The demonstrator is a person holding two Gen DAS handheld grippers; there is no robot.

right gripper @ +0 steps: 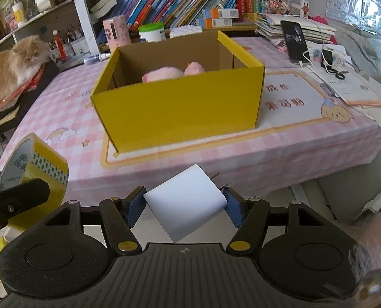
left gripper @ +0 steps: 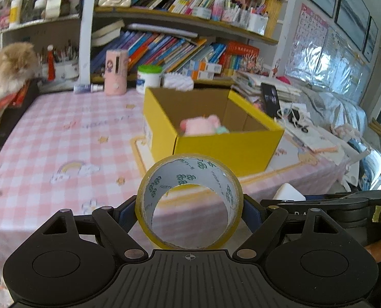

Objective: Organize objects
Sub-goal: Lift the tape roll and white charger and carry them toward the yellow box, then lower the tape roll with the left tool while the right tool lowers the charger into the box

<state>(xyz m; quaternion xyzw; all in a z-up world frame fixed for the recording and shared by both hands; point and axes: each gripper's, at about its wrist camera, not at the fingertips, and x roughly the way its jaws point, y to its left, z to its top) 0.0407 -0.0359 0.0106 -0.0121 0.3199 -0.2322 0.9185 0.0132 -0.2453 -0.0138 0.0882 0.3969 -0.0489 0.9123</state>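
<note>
One yellow box (right gripper: 180, 107), one pink plush toy (right gripper: 164, 74) inside, one cat (right gripper: 13, 64) at the table's (right gripper: 69, 107) far left edge. Bare checked cloth lay left of the box. Left gripper (left gripper: 189, 209) pinched one tape roll (left gripper: 189, 202) — right gripper (right gripper: 185, 202) clamped one white charger (right gripper: 187, 200), both short of the box.
</note>
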